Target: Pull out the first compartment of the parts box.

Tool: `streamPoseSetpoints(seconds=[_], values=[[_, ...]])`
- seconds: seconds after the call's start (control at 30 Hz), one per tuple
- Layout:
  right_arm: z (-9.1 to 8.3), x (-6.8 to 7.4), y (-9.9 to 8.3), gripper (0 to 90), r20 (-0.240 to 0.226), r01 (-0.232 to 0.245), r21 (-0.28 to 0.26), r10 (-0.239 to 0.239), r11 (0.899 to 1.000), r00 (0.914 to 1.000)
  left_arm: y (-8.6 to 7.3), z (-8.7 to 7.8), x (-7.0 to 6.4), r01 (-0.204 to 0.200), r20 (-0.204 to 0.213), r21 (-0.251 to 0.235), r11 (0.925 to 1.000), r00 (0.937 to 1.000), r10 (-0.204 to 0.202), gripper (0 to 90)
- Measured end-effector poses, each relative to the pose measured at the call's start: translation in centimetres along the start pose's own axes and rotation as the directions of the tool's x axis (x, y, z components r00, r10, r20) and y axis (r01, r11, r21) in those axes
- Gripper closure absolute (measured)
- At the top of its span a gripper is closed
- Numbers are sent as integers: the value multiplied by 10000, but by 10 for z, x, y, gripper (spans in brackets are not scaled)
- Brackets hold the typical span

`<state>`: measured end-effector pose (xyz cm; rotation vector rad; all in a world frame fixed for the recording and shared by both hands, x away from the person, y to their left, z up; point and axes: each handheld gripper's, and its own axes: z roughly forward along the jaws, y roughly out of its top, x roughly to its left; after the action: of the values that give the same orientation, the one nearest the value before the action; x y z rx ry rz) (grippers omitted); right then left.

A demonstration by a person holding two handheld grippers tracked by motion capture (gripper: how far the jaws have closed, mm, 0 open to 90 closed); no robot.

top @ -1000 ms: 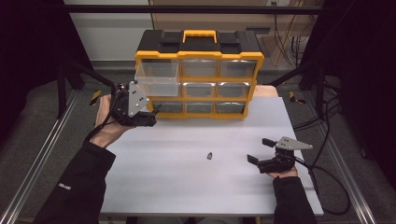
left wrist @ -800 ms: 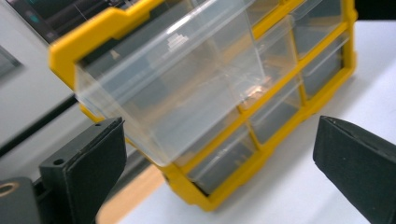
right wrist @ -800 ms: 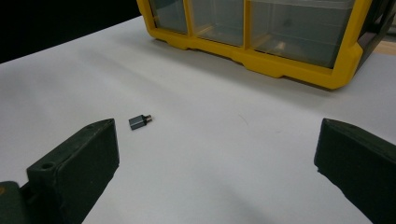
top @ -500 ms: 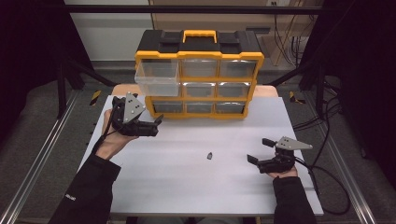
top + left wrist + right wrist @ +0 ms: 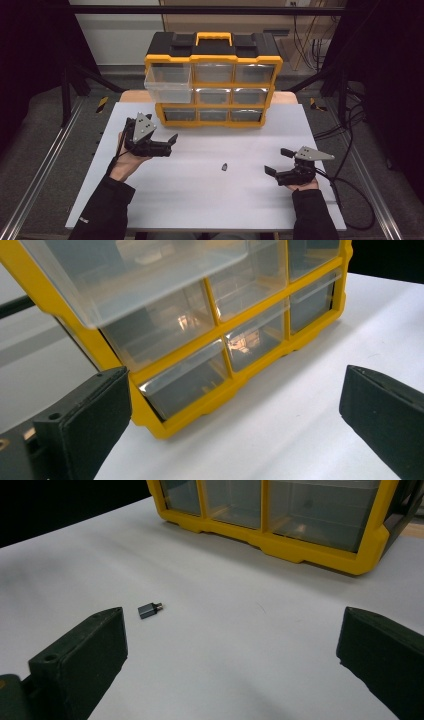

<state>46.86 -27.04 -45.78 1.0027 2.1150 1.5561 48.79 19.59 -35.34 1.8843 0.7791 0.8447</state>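
A yellow and black drawer organizer (image 5: 213, 80) stands at the back of the white table (image 5: 210, 200). Its top left clear drawer (image 5: 168, 83) is pulled out, seen close up as the clear drawer (image 5: 135, 275) above the yellow frame (image 5: 165, 365). A small grey adapter (image 5: 225, 167) lies mid-table, also the adapter (image 5: 149, 610) ahead of my right jaws. My left gripper (image 5: 167, 144) is open, in front of the organizer's lower left corner. My right gripper (image 5: 279, 161) is open, low at the right, pointing left toward the adapter. Nothing sits between either pair of jaws.
Metal rails (image 5: 45, 170) run along both table sides. Black cables (image 5: 350, 190) trail off the right edge. The organizer's other drawers (image 5: 232, 95) are shut.
My left gripper has drawn back from the pulled-out top left drawer, moving toward the person and down to the table's left. The right gripper has stayed in place.
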Motion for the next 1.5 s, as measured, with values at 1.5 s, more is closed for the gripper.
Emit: streamPoseSetpoints(seconds=[1.5], values=[[1, 0, 0, 4, 8, -38, 48, 38, 10000, 10000, -34, 31, -38, 1277, 1596, 1094, 9858, 9766, -1442, 12]])
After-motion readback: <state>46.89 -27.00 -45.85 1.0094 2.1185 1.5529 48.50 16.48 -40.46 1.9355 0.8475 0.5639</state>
